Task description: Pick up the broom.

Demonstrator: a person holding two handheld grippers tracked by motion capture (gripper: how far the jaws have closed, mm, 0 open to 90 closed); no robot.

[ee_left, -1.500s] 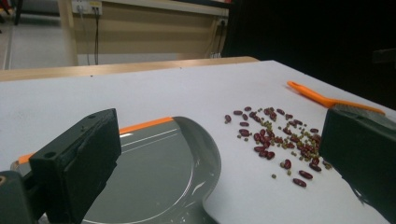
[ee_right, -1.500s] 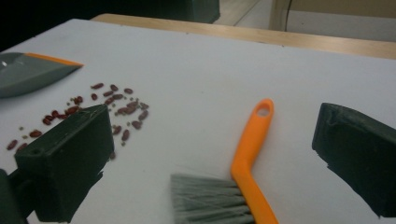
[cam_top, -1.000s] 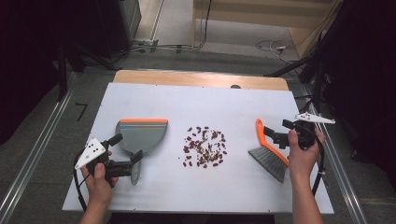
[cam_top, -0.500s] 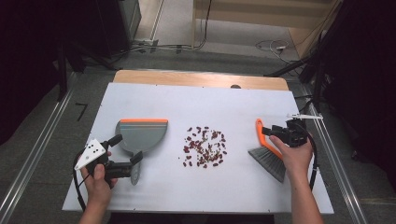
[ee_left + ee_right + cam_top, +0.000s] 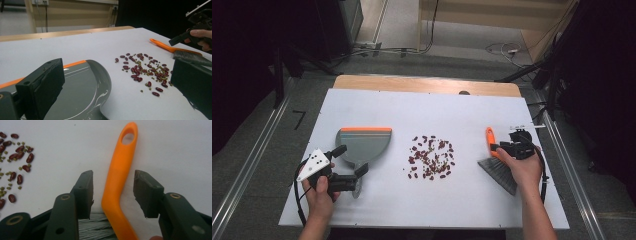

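The brush (image 5: 498,162) lies at the right of the worktop (image 5: 462,107), orange handle pointing up-frame. The right tool (image 5: 113,192) straddles that handle; its jaws have just been closing, pads not yet touching. Light, stiff, smooth plastic: grip mid-handle. The left tool (image 5: 357,160) hangs spread beside the dustpan (image 5: 362,145).
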